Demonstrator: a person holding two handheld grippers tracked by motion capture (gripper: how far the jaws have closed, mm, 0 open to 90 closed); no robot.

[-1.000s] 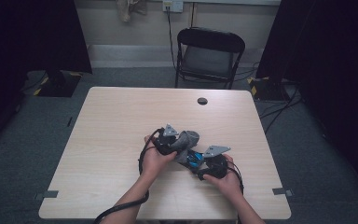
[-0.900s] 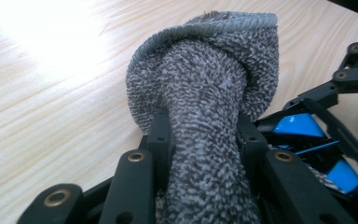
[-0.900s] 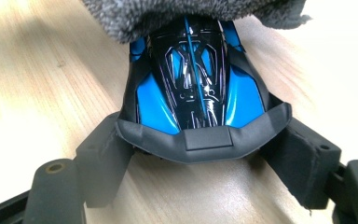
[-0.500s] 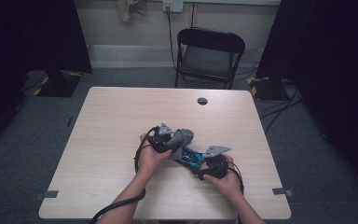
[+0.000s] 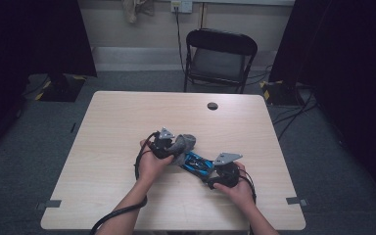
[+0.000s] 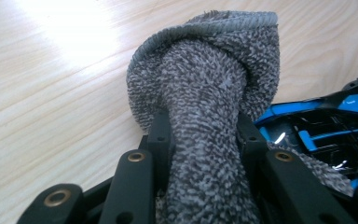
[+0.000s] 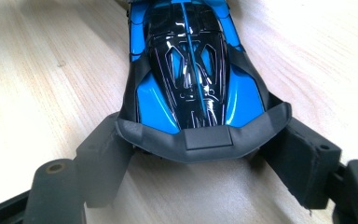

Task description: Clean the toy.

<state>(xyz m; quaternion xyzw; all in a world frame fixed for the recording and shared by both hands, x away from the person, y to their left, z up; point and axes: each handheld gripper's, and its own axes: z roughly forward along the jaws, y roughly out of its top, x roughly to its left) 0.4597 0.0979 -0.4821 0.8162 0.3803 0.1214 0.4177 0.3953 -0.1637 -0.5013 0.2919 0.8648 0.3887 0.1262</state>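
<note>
Grey towelling is being pinched tight in the left gripper (image 6: 205, 154): the cloth (image 6: 209, 93) is bunched into a thick wad between the nearly closed jaws and is being pressed against one end of the toy car (image 5: 197, 164). That blue and black car is being held at its other end by the right gripper (image 7: 200, 154), whose jaws are being kept wide against the car's sides. It is lying near the middle of the table (image 5: 127, 117), just beside the cloth.

For a good wipe, the car should be kept clamped and flat on the wood while the wad is drawn along the glossy roof in short strokes. Pressure should be kept light, since the shell looks slippery and could be pushed out of the hold.

A small dark disc (image 5: 212, 105) is lying well apart near the far edge, and a folding chair (image 5: 220, 56) is standing beyond the table; nothing is blocking the work.
</note>
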